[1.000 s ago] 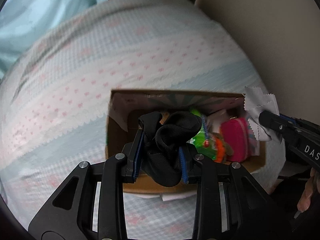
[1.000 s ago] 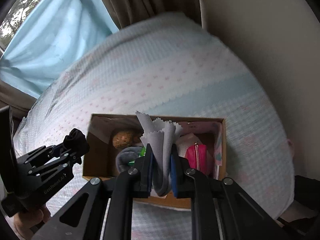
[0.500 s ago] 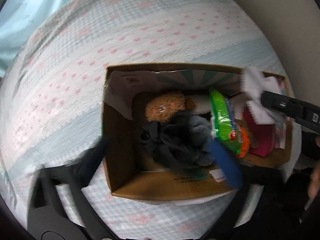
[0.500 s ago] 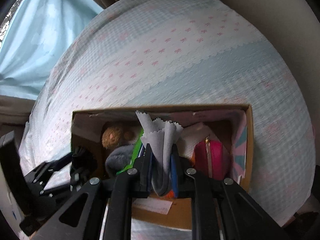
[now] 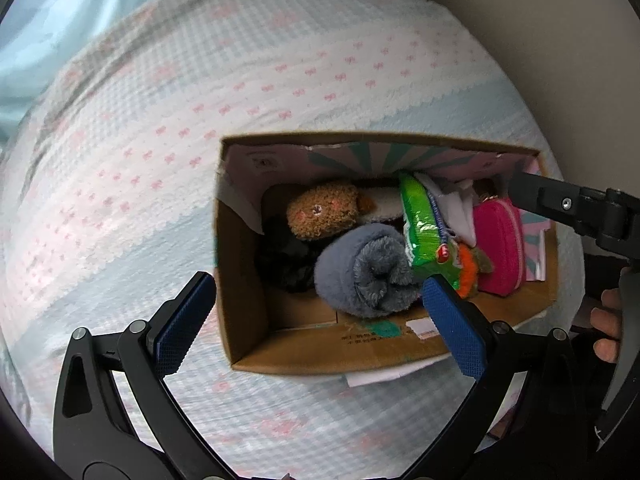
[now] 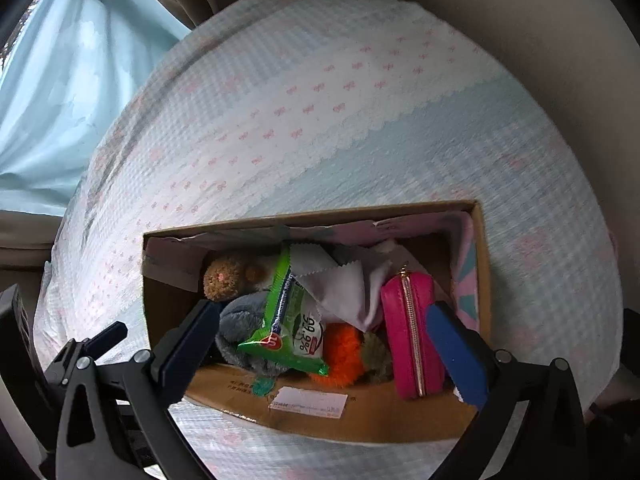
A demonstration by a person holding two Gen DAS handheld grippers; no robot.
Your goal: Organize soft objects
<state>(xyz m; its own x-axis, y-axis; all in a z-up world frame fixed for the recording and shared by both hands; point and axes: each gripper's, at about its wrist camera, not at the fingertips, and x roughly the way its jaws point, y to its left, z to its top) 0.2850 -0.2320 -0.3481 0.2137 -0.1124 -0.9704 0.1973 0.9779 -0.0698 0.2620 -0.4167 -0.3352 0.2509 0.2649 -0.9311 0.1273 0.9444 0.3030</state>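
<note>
The bed [image 5: 280, 80] carries a cardboard box [image 5: 248, 308] holding the soft objects. Left gripper [image 5: 316, 320] jaws stand wide open and empty over the grey rolled sock [image 5: 360, 276]. Right gripper [image 6: 332, 340] jaws, also wide and empty, span the grey cloth [image 6: 344, 284].

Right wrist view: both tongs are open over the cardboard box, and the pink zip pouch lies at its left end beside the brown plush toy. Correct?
Not quite. The pink zip pouch stands at the right end of the cardboard box, far from the brown plush toy at the left end. The right wrist view shows it. Both the right tongs and left tongs are indeed open.
</note>
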